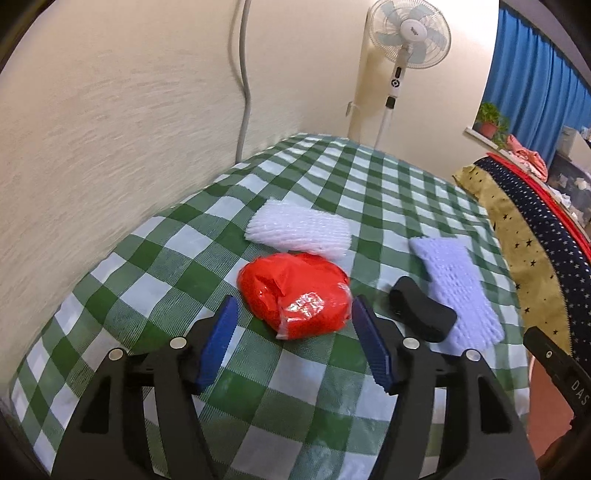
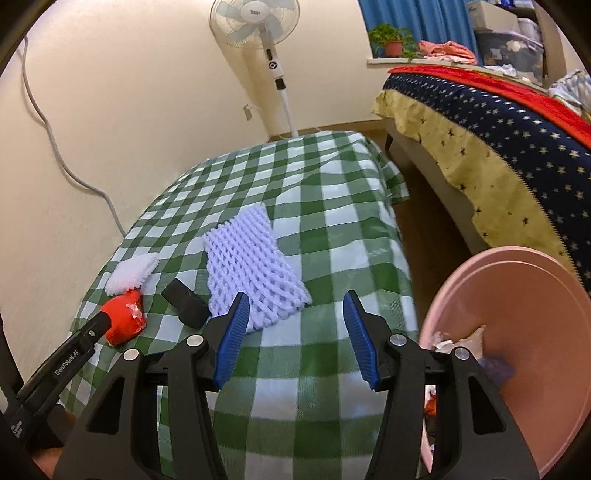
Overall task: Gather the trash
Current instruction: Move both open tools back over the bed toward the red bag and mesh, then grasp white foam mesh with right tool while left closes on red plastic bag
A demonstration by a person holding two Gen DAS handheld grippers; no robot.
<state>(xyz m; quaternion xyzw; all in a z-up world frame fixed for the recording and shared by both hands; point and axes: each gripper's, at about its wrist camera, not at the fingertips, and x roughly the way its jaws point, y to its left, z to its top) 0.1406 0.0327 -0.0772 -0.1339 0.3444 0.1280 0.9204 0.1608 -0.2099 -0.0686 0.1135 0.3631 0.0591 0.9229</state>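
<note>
The left hand-held gripper is wide open around the crumpled red plastic bag on the green checked tabletop, ready to pinch it, while the right hand-held gripper waits open and empty by the pink round bin.

On checked tablecloth: two foam net sleeves, white one and pale lilac one. One red crumpled plastic bag. One black block. One pink bin beside table, scraps inside, number unclear. One standing fan. One potted plant. Two grippers, left and right.
</note>
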